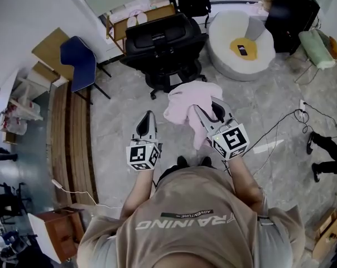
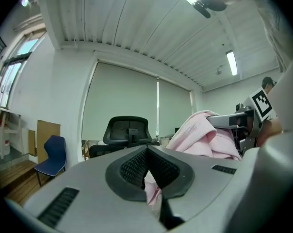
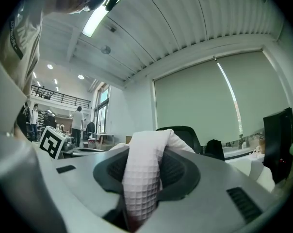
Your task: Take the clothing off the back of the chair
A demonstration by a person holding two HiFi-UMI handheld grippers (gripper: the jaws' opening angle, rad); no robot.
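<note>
- R gripper (image 1: 210, 111): clenched on pale pink waffle-weave garment (image 3: 142, 178). Fold of fabric wedged btwn the dark ribbed pads and bulging over top of jaws in right gripper view.
- Garment bunched round R jaws, one tail hanging below them. Held in air over floor, in front of person, btwn person and chair.
- L gripper (image 2: 146, 150): jaws closed, tips touching. Thin strip of pink shows in slit under the tips in left gripper view; can't tell if pinched or just seen beyond. In head view L gripper sits just left of garment, no fabric seen on it.
- Both grippers side by side, pointing away from person, marker cubes nearest person's tan T-shirt (image 1: 196, 216).
- Black mesh-back office chair w/ armrests (image 1: 164, 43): beyond garment, apart from it.
- Grey marbled floor (image 1: 112, 121) under everything.
- Further out: dark blue plastic chair (image 1: 80, 63) at left by wall; white round beanbag seat (image 1: 224, 27) just right of office chair.
</note>
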